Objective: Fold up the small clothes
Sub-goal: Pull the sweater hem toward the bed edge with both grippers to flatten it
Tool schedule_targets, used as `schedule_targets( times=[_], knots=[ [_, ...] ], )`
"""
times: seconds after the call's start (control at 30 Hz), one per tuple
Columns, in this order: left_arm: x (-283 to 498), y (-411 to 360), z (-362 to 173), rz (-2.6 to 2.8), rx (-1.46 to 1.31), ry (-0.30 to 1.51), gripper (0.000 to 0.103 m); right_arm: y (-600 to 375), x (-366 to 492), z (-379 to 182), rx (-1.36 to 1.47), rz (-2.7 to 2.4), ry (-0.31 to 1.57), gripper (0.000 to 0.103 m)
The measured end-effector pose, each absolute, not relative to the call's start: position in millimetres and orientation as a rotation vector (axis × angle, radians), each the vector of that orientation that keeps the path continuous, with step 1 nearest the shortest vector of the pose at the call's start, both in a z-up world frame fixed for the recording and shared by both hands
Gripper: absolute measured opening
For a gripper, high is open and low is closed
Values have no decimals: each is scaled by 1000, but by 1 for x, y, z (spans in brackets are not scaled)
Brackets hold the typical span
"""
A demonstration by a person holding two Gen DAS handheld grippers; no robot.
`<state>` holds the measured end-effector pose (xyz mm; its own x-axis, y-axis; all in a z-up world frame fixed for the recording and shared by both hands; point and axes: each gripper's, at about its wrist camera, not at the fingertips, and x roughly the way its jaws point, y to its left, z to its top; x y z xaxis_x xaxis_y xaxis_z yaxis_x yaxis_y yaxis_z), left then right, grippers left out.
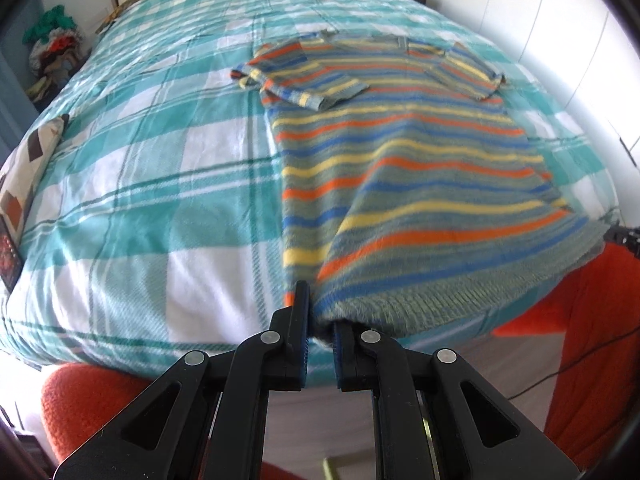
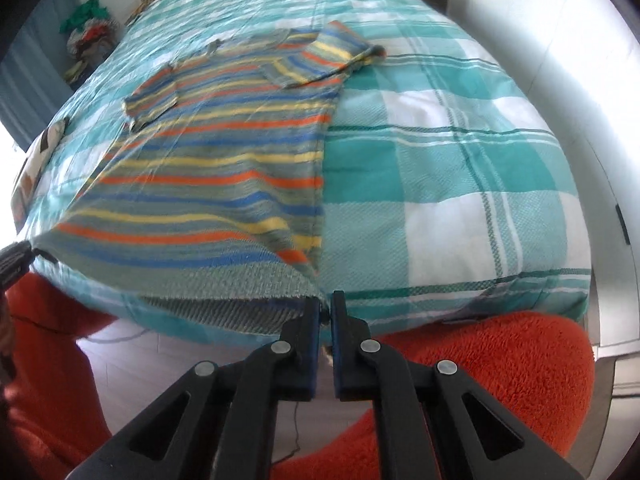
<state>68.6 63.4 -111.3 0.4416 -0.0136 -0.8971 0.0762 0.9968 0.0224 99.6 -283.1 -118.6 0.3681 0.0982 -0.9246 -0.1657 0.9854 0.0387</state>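
Striped sweater [image 1: 400, 152]: flat on bed [image 1: 140, 200], sleeves folded inward, ahead of both tools. Left hand-held gripper [image 1: 320, 320], right hand-held gripper [image 2: 326, 312]: each clenched on a hem corner, likely for lifting hem toward collar.

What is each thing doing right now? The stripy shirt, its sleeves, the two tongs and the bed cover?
Striped knit shirt: spread flat on the bed, bottom hem lifted off at both corners.
Shirt sleeves: both folded inward over the body.
Left tongs: shut on the hem's left corner.
Right tongs: shut on the hem's right corner.
Teal-and-white checked bed cover: spread over the bed, slightly wrinkled.
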Motion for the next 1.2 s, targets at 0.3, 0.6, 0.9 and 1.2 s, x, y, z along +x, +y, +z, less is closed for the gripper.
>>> schedule_targets(
  times=[0.3, 0.6, 0.9, 1.2],
  knots=[
    [48, 68, -124, -62, 161, 1194, 6, -282, 83, -133, -146, 166, 1277, 2],
    [39, 124, -108, -6, -83, 1160, 27, -321, 94, -122, 155, 198, 1242, 63],
    [96, 115, -176, -163, -417, 1290, 5, -311, 144, -199, 447, 375, 1440, 4],
    [83, 105, -154, -163, -262, 1309, 0, -328, 130, -150, 291, 338, 1423, 3]
  ],
)
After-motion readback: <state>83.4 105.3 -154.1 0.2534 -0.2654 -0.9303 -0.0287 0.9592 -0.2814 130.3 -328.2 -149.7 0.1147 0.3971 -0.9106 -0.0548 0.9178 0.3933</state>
